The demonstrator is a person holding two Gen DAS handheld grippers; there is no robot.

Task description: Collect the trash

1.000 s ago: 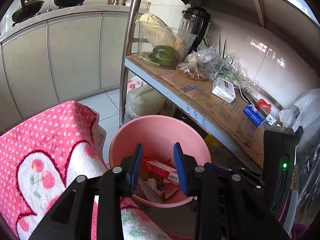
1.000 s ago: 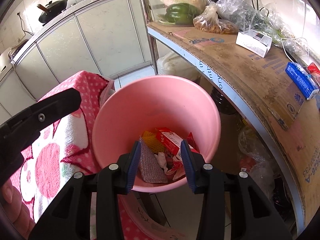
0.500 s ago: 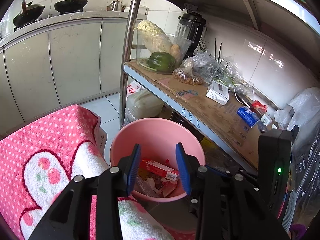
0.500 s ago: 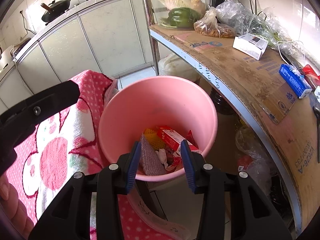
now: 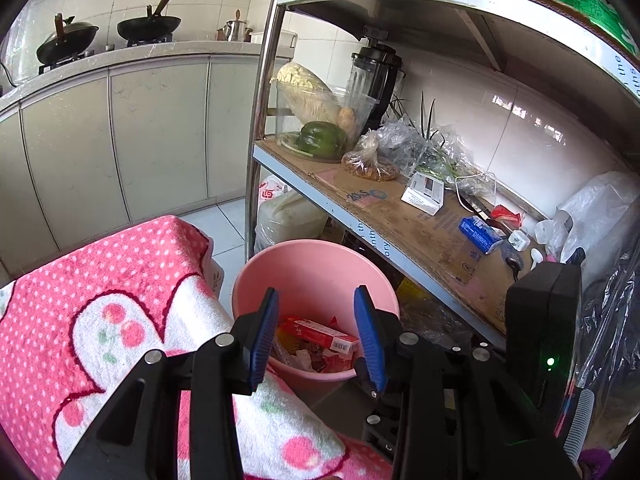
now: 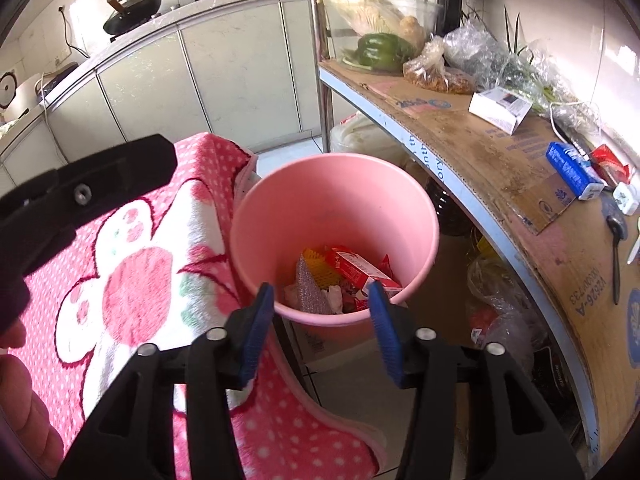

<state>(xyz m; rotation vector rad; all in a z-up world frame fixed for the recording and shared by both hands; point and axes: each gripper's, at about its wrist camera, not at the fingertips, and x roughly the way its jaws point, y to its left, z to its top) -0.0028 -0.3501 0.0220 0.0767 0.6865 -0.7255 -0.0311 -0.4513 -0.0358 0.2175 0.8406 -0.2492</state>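
Observation:
A pink bin [image 5: 316, 264] [image 6: 336, 208] stands on the floor beside a pink towel-covered surface. Inside lie a red carton [image 5: 320, 334] [image 6: 360, 272], a yellow mesh [image 6: 316, 266], a silver wrapper [image 6: 310, 288] and crumpled scraps. My left gripper [image 5: 316, 332] is open and empty, above and behind the bin's near rim. My right gripper [image 6: 321, 320] is open and empty, over the near rim. The left gripper's body [image 6: 80, 184] shows at the left of the right wrist view.
A metal shelf [image 5: 400, 220] [image 6: 480, 152] to the right holds a bowl of vegetables [image 5: 320, 128], bags, a white box [image 5: 422, 196] and a blue pack [image 6: 572, 170]. The pink dotted towel [image 5: 100, 320] [image 6: 140, 272] lies left. Cabinets and woks stand behind.
Both grippers have pulled back and up from the bin, which now looks smaller and farther. Both stay open and empty.

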